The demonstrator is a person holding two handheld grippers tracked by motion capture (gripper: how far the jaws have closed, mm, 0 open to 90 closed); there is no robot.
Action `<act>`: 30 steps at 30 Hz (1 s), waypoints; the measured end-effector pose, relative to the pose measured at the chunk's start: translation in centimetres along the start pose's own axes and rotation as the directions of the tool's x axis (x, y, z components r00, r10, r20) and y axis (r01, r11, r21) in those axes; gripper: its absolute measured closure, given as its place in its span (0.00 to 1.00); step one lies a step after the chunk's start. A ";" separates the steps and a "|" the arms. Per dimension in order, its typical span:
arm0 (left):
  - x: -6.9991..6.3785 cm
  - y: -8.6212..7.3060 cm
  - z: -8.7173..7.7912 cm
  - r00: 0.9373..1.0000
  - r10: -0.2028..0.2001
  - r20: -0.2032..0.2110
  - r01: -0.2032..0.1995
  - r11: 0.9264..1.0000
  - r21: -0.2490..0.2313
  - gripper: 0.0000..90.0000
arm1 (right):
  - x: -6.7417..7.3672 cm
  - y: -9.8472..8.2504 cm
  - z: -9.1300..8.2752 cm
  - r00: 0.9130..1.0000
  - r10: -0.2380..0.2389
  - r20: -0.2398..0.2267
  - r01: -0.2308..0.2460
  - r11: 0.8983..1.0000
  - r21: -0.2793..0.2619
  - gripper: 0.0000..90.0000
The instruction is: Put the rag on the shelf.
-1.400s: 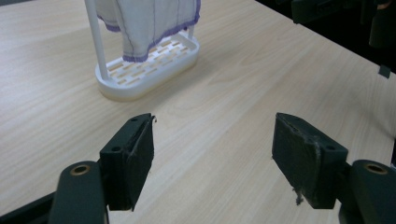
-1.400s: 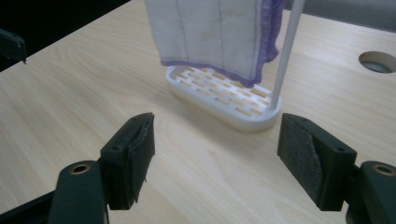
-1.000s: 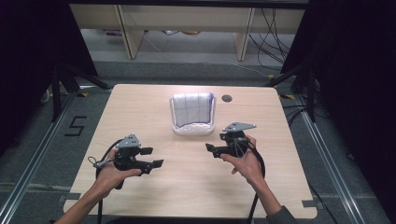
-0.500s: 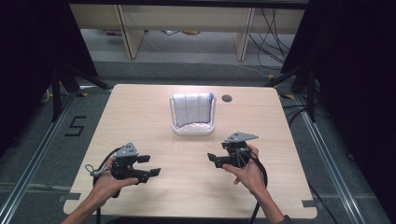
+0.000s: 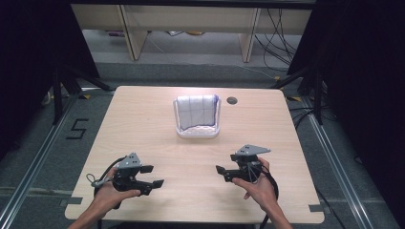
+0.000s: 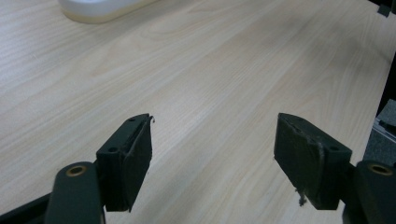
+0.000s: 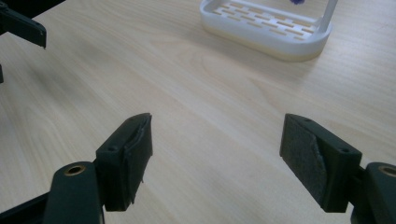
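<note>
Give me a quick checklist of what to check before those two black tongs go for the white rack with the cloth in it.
1. Left tongs open with nothing between the pads: ok.
2. Right tongs open and empty: ok.
3. White slotted plastic rack standing upright on the pale wooden table: ok.
4. White cloth with thin checked lines sitting inside the rack, a purple edge at its top right corner: ok.
5. Bare table between both tongs and the rack, nothing in the way: ok.
6. Whether the cloth is loose or caught on the rack's wire frame: cannot tell.
</note>
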State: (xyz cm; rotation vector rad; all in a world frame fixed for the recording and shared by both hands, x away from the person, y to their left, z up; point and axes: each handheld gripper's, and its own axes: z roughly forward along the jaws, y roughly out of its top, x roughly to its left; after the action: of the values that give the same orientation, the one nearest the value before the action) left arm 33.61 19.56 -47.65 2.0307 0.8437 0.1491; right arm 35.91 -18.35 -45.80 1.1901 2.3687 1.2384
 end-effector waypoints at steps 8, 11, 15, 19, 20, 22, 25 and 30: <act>-0.6 -1.0 0.0 0.999 -0.029 0.014 0.029 1.000 -0.007 0.30 | 0.7 -1.4 -0.2 1.000 -0.013 -0.019 0.013 1.000 0.010 0.29; -0.6 -1.2 0.0 1.000 -0.019 0.018 0.018 1.000 0.005 0.30 | 1.0 -1.9 -0.3 0.999 -0.011 -0.040 0.012 1.000 0.022 0.29; -1.1 -1.9 0.1 1.000 -0.008 0.015 0.007 1.000 0.017 0.30 | 1.7 -2.5 -0.6 0.999 -0.030 -0.023 0.031 0.998 0.046 0.28; -1.3 -2.3 0.1 1.000 -0.003 0.015 0.002 0.999 0.041 0.30 | 2.3 -3.3 -0.5 0.999 -0.043 -0.020 0.044 0.997 0.064 0.27; -1.4 -2.5 0.1 1.000 0.005 0.008 -0.005 0.999 0.042 0.30 | 2.5 -3.5 -0.5 0.999 -0.040 -0.021 0.041 0.997 0.072 0.27; -1.4 -2.7 0.1 1.000 0.024 0.000 -0.024 0.998 0.054 0.30 | 2.6 -3.8 -0.6 0.999 -0.049 -0.019 0.051 0.996 0.078 0.27; -1.7 -2.9 0.0 1.000 0.020 0.005 -0.021 0.998 0.060 0.30 | 2.7 -4.2 -0.8 0.999 -0.038 -0.022 0.040 0.996 0.080 0.26; -2.2 -3.5 0.0 0.999 0.039 0.002 -0.039 0.997 0.074 0.30 | 2.9 -5.0 -0.9 0.999 -0.042 -0.010 0.042 0.995 0.094 0.24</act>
State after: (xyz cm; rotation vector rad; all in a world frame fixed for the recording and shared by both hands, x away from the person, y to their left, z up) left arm 30.20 19.48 -49.92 2.1169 0.8205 0.1408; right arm 30.76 -18.28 -48.54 1.1580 2.4695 1.1315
